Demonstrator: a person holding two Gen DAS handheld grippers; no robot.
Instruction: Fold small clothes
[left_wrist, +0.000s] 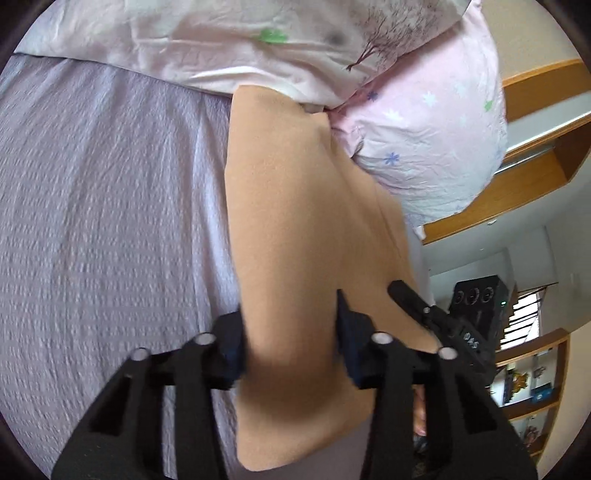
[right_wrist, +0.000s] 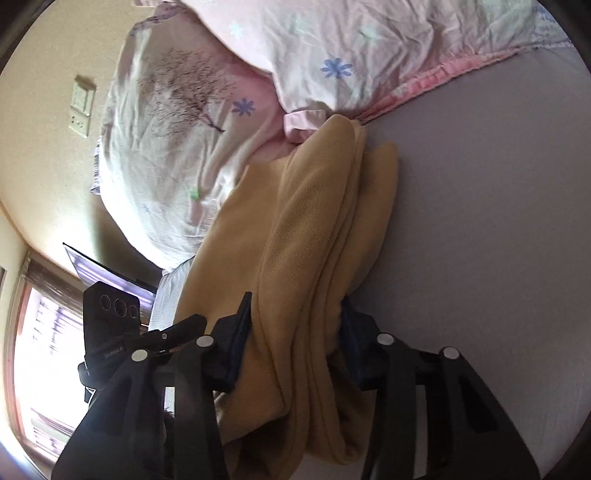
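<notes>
A tan fleece garment lies lengthwise on the lilac bedsheet, its far end against the pillows. My left gripper is shut on its near end, the cloth bunched between both fingers. In the right wrist view the same garment shows as several stacked folds, and my right gripper is shut on that thick bundle. The other gripper shows at the edge of each view: the right one in the left view, the left one in the right view.
Pink and white floral pillows and bedding lie at the head of the bed. Wooden shelving and a stair stand to the right. A window and a wall switch are on the left.
</notes>
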